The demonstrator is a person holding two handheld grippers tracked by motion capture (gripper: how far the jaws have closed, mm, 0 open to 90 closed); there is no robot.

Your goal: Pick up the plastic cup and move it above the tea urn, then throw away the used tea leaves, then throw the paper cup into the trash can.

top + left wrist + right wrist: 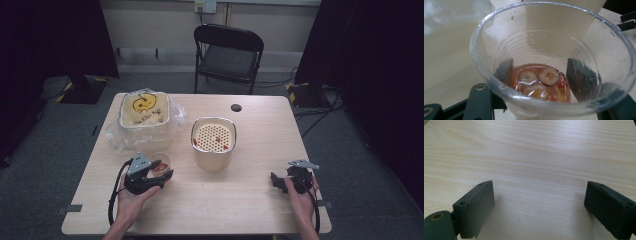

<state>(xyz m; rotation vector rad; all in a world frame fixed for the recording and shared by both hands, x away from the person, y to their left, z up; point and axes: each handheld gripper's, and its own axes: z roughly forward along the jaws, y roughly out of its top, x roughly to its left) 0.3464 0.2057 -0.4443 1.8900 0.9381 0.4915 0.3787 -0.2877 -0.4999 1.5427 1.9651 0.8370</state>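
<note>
A clear plastic cup point(549, 62) sits between the jaws of my left gripper point(162, 171), which is shut on it. Reddish liquid and a few pale round pieces point(541, 82) lie at its bottom. In the high view the cup point(161, 162) is near the table's front left, left of a cream container with a perforated insert point(213, 142). My right gripper point(276, 181) rests at the front right, low over bare wood. Its fingers point(476, 207) stand wide apart with nothing between them.
A clear plastic bag holds a square tub with a yellow smiley lid point(144, 110) at the back left. The wooden table point(250, 200) has a round cable hole point(236, 107) near its far edge. A black folding chair point(227, 55) stands beyond it.
</note>
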